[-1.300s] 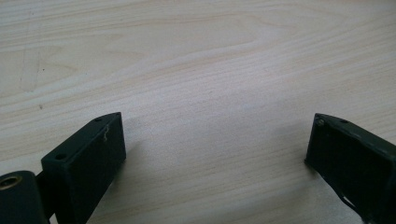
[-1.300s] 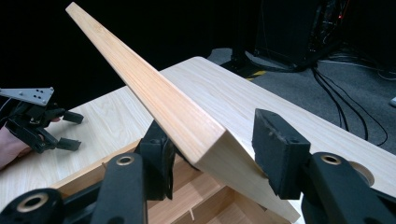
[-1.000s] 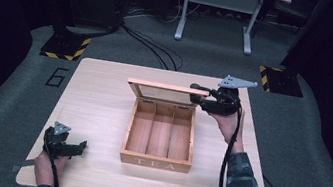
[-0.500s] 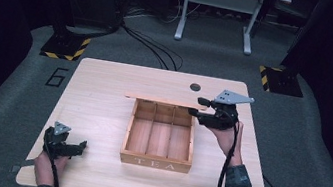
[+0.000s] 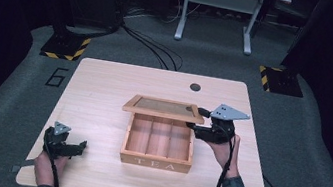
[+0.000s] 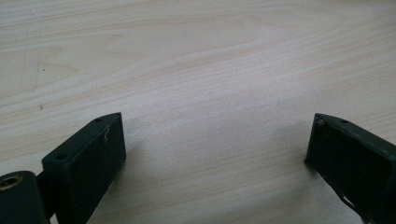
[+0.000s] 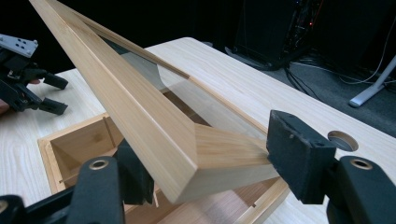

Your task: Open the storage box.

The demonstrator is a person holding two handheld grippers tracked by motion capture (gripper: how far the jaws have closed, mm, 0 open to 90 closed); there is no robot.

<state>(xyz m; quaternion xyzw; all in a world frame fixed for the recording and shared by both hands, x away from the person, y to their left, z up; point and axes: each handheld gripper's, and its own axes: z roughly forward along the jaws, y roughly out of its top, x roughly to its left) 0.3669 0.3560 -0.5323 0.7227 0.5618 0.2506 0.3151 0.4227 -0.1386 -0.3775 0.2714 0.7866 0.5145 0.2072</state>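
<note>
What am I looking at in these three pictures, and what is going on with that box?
A person sits at a wooden table with a hand-held two-jaw gripper in each hand. The high view looks down on the table from above the person's side; the other two pictures come from cameras riding on the grippers, looking along their black jaws.

On the table stands a wooden tea box with three compartments, nothing visible in them, and the word TEA on its front. Its hinged lid, a wooden frame with a clear pane, is partly raised. The right gripper has a corner of that lid between its jaws, which have just been opening, so the grip looks loose. The left gripper rests near the table's front left with jaws wide open, holding nothing.
</note>
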